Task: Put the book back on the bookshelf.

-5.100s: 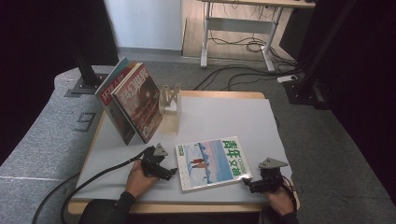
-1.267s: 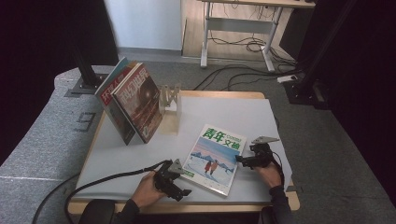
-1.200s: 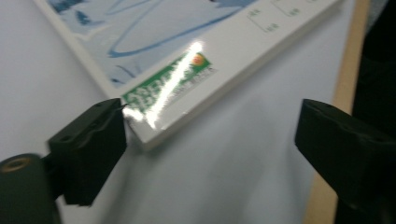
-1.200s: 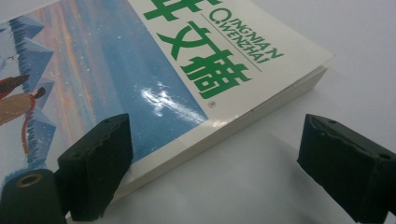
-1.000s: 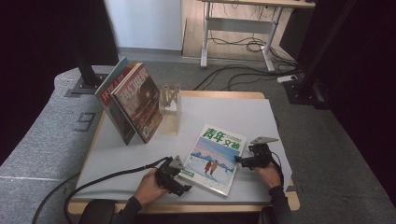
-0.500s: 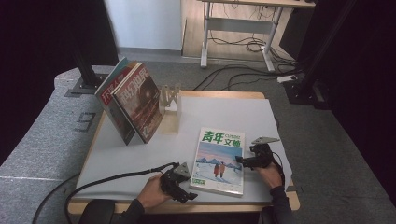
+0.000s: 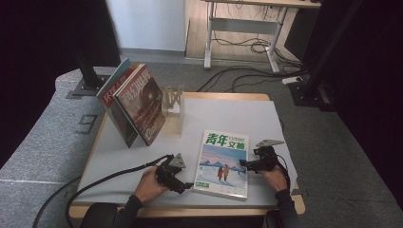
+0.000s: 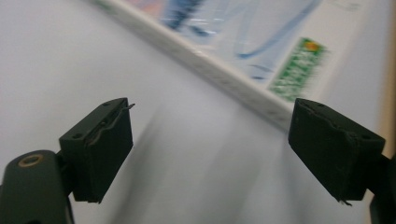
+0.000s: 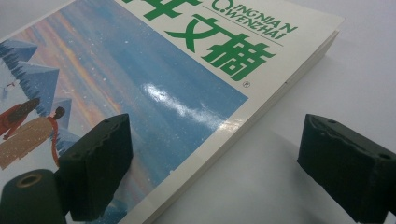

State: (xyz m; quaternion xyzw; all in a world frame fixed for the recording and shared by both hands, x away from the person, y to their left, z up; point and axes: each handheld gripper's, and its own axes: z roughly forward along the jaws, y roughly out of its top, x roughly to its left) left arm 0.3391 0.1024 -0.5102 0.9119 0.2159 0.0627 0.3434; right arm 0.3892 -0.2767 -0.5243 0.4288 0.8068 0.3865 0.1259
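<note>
A thick magazine point(image 7: 222, 164) with green characters on its cover lies flat on the grey-covered bench point(image 7: 119, 156), near the front edge and right of centre, squared to the person seated there. The right tongs point(image 7: 243, 164) sit at its right-hand edge, jaws wide and straddling that edge, one above the glossy cover and one out over bare cloth, with neither pad pressing on the magazine point(image 9: 154, 93). The left tongs point(image 7: 187, 185) wait near the lower left corner, their jaws having just opened again to a wide gap with nothing between them; the spine and corner of the magazine point(image 8: 224, 70) lie just beyond them.

Farther back on the left, two other magazines point(image 7: 135, 107) lean upright against a small wooden rack point(image 7: 173, 102), well apart from the flat one.

The risk from here looks plain. The cover is slick and the block of pages heavy, so a pinch taken on the cover alone could peel it open or tear it instead of lifting the whole magazine. A jaw pushed under the edge could also snag and bunch the cloth, or shove the magazine toward the front of the bench.
</note>
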